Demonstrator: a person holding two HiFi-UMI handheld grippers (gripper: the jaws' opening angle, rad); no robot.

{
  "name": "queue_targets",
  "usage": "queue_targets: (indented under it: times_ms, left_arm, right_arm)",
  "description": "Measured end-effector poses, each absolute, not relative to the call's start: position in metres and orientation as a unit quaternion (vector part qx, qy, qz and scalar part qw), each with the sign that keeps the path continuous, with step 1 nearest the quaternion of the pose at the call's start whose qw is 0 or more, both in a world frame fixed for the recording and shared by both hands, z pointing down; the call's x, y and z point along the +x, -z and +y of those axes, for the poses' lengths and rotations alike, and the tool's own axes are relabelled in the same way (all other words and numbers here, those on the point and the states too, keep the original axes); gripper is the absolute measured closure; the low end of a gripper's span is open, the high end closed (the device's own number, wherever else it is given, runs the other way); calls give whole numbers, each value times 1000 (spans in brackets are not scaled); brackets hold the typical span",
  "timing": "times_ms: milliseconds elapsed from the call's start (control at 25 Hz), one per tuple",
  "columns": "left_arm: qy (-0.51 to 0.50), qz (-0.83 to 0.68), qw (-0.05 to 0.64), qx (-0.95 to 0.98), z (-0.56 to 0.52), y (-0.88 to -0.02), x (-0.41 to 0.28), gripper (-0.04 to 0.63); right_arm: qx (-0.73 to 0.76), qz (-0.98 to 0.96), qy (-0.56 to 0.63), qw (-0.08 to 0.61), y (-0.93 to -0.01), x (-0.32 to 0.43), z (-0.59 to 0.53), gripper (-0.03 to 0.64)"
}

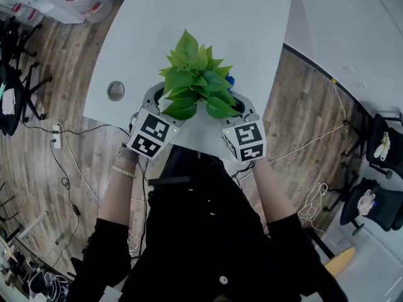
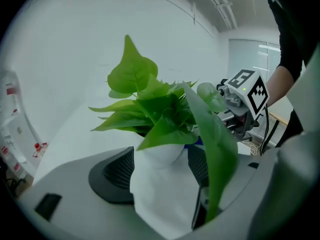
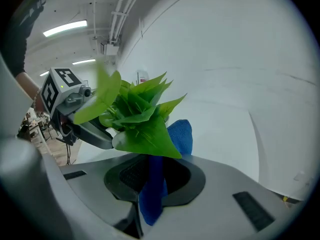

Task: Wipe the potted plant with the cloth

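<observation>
Pot (image 2: 165, 199) — clasped wide by left gripper (image 2: 161, 164) | cloth (image 3: 182, 134) — pinched tight by right gripper (image 3: 156, 170)

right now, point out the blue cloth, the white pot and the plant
blue cloth (image 3: 181, 134), right gripper view, its upper fold
white pot (image 2: 165, 194), left gripper view, its side wall
plant (image 1: 194, 80), head view, its middle leaves

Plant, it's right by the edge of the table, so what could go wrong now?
The potted plant stands close to the table's edge; a push while wiping could tip it off.
The left gripper's jaws stand wide around the white pot, so it may not be steadied.
The blue cloth in the right gripper could bend a leaf if pressed hard.
</observation>
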State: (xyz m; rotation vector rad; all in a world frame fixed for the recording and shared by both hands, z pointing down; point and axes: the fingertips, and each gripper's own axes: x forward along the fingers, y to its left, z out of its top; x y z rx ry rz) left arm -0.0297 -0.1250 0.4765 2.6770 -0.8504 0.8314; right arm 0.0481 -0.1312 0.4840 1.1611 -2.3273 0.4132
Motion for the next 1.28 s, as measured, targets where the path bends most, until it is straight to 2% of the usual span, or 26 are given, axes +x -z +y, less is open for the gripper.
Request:
queue_targets:
  times_ms: [280, 760, 1280]
  left_arm:
    - [-275, -281, 87, 915, -132, -473, -20, 267]
    - [-284, -343, 126, 886, -118, -482, -15, 270]
    - [-286, -375, 141, 871, -99, -484, -4, 268]
  right_arm:
    - [429, -854, -149, 253, -481, 50, -145, 532]
    - [405, -862, -151, 265, -486, 47, -111, 532]
    - [393, -869, -174, 246, -478, 30, -77, 532]
